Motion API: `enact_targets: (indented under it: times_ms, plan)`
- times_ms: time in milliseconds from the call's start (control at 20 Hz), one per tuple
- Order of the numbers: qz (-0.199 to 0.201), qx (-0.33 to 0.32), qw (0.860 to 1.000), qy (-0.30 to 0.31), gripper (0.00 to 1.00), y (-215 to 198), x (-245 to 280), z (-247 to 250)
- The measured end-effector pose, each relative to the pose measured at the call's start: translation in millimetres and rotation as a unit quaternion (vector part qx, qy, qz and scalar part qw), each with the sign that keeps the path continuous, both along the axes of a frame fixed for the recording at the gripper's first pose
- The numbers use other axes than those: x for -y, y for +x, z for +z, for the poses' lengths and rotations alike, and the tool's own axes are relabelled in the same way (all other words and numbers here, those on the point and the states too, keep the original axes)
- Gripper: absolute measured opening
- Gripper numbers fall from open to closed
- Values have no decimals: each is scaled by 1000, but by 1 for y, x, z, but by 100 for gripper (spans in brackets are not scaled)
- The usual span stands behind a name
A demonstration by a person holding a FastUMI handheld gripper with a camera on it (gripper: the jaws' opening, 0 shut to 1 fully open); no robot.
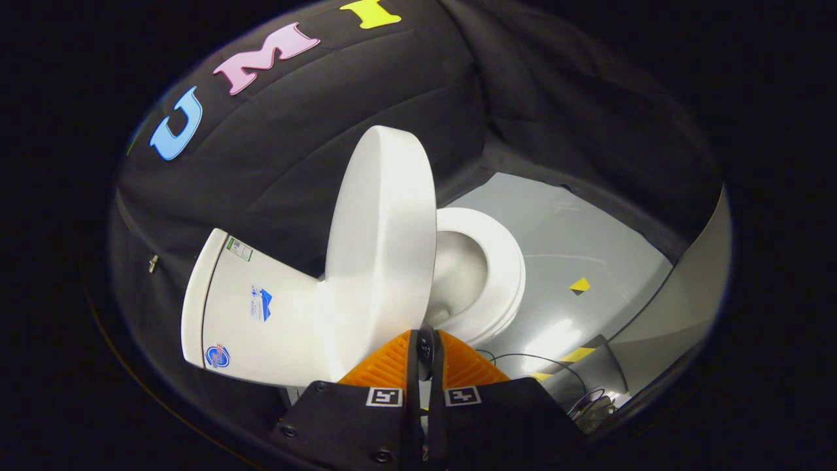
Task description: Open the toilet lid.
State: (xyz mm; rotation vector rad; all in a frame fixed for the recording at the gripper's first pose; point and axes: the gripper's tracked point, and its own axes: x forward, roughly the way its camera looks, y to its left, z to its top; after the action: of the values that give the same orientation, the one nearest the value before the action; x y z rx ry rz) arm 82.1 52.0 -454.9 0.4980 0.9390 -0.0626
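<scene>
A white toilet stands on the grey floor. Its lid is raised and stands nearly upright between the tank and the seat ring. The open bowl shows behind the lid. My gripper is shut, its two fingers pressed together with no gap. The fingertips sit right at the lid's near edge, and I see nothing clamped between them. Whether they touch the lid I cannot tell.
Black cloth walls close in behind the tank and beyond the bowl. A yellow and black marker lies on the floor past the seat. Thin cables and striped tape lie near my fingers. A grey panel stands beside them.
</scene>
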Motion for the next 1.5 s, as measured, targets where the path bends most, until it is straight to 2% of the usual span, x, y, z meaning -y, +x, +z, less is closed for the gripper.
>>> enact_targets:
  times_ms: [150, 600, 1000, 1500]
  plan:
    - [-11, 15, 1000, -22, 8, -1, -12, 18]
    - [-14, 72, 993, -92, 6, -3, -62, 68]
    - [20, 130, 979, -155, 6, -11, -133, 113]
    - [100, 202, 950, -217, 6, -20, -239, 138]
